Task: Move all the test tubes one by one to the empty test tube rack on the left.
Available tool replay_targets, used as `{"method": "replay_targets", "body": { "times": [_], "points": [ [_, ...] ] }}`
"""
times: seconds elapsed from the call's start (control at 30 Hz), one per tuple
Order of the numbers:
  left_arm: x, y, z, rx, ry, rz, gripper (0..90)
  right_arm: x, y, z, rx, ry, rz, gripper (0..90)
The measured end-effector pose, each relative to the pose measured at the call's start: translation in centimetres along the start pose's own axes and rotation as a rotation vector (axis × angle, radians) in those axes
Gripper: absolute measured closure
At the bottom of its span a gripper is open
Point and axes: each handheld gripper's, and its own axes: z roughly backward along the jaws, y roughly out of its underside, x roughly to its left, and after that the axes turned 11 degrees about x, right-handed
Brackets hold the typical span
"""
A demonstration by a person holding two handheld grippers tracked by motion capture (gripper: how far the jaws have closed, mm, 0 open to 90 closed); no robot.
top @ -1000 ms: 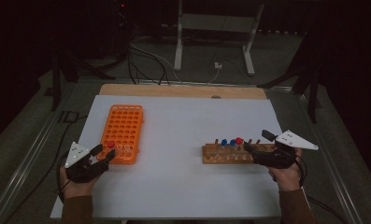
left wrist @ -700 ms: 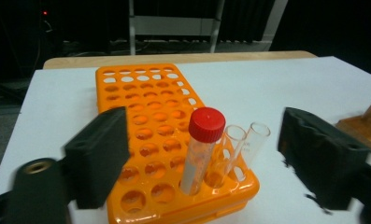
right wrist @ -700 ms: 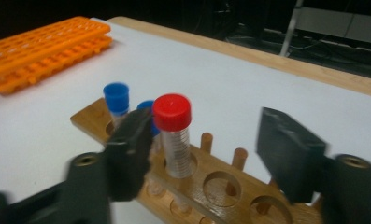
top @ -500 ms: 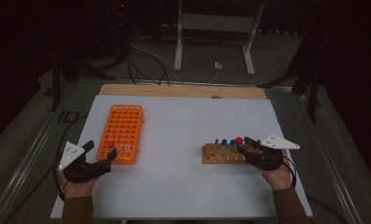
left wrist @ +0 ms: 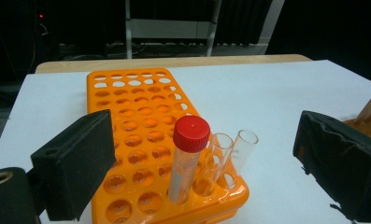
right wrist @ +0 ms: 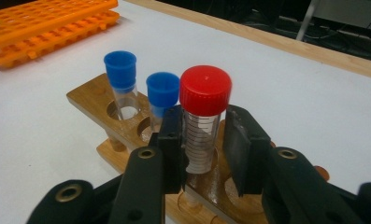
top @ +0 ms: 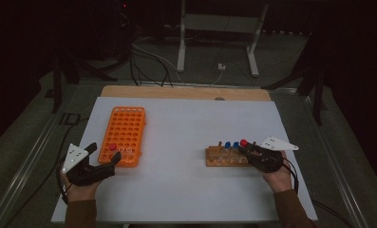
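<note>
Plastic rack [top: 123, 134] left, wooden rack [top: 224, 156] right

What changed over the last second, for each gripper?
The left gripper opened, letting go of the red-capped tube now standing in the orange rack. The right gripper came down and closed around a red-capped tube in the wooden rack. Racks and blue-capped tubes stayed.

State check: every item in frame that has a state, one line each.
left gripper: jaws just opened, wide, empty
right gripper: jaws just closing on the red-capped tube
orange rack: holds one capped tube, two uncapped
wooden rack: two blue-capped tubes upright
</note>
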Motion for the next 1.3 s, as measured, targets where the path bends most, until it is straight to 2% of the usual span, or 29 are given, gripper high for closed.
{"method": "replay_targets", "body": {
  "times": [0.5,0.8,1.3],
  "points": [
    [-0.3,-0.1,0.0,-0.003,0.003,-0.008,3.5,0.2,-0.1,-0.2,-0.005,0.002,0.003,74.7],
    [-0.8,-0.5,0.0,-0.011,0.006,-0.019,1.9,0.2,-0.5,0.9,-0.033,0.005,0.001,74.8],
    [-1.9,-1.8,-0.1,-0.02,0.004,-0.048,0.5,0.7,-2.6,3.5,-0.081,0.003,0.014,74.9]
  ]
}}
